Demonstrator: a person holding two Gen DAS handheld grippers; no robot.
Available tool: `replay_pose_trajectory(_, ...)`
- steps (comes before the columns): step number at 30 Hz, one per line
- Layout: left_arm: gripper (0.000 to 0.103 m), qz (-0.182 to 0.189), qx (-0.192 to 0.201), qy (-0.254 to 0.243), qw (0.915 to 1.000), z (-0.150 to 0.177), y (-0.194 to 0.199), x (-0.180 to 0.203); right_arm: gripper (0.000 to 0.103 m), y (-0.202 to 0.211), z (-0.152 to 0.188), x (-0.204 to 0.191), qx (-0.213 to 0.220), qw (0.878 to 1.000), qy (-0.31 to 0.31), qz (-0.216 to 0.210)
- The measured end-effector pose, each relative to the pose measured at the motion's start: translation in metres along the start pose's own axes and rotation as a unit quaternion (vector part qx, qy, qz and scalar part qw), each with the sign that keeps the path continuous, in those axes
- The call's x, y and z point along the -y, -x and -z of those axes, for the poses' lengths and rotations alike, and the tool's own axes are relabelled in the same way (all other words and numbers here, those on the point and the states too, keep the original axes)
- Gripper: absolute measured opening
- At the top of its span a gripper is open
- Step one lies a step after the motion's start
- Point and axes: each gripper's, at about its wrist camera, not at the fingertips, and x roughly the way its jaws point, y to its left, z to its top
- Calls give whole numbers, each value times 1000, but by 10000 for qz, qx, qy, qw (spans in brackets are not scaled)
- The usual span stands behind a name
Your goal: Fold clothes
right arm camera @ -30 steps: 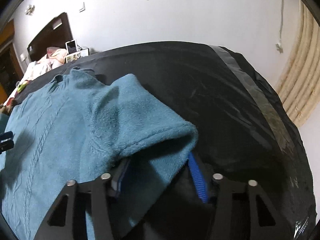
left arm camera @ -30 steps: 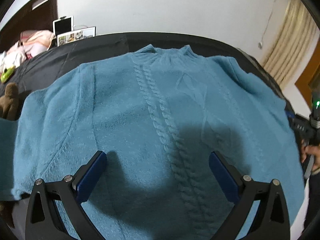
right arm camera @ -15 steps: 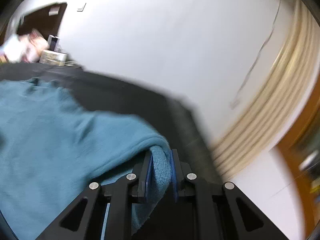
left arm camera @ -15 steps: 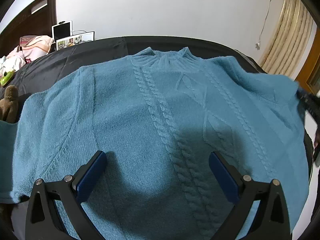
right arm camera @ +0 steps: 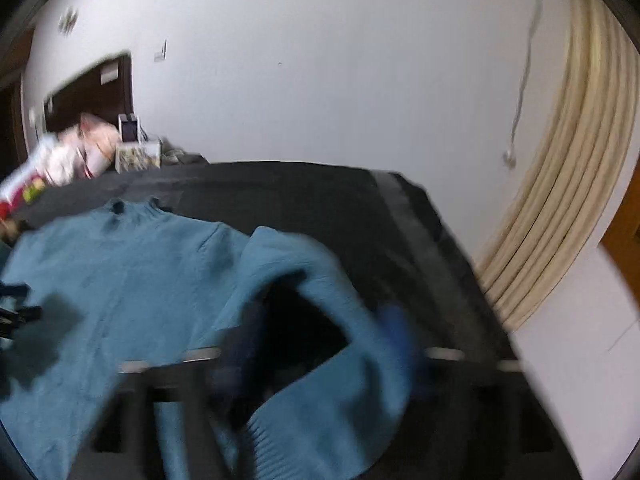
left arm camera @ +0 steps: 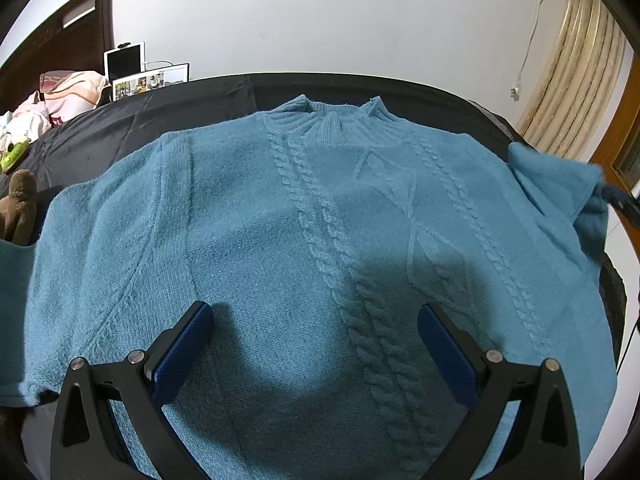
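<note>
— What is nearest in the left view?

— The left tool [left arm camera: 316,340], its blue pads spread wide and grasping nothing, low over the hem half of the blue cable-knit sweater [left arm camera: 280,240].

— And where does the sweater lie?

— Flat, front up, on the black-covered worktop [left arm camera: 120,128], collar toward the wall.

— The right tool?

— The right tool [right arm camera: 324,344] is badly blurred; a sleeve [right arm camera: 320,280] drapes over and between its fingers, lifted off the body, but whether it is clenched I cannot tell.

— Any writing to read?

— None legible. Beyond the worktop stand a tablet [left arm camera: 125,62] and a photo frame [left arm camera: 150,80] — their contents are too small to read.
</note>
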Motion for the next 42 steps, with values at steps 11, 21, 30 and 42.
replay_pose_trajectory(11, 102, -3, 12, 24, 10000, 0, 1, -1, 83, 7, 77, 58, -482, 9913, -1221, -107)
replay_pose_trajectory(21, 102, 31, 34, 67, 10000, 1, 3, -3, 41, -2, 67, 57, -477, 9930, -627, 885)
replay_pose_trajectory(30, 102, 15, 28, 53, 10000, 1, 2, -3, 10, -5, 49, 59, -436, 9760, -1, 2133)
replay_pose_trajectory(42, 102, 47, 44, 84, 9999, 2, 3, -4, 61, 4, 28, 98, -205, 9728, -2297, -196)
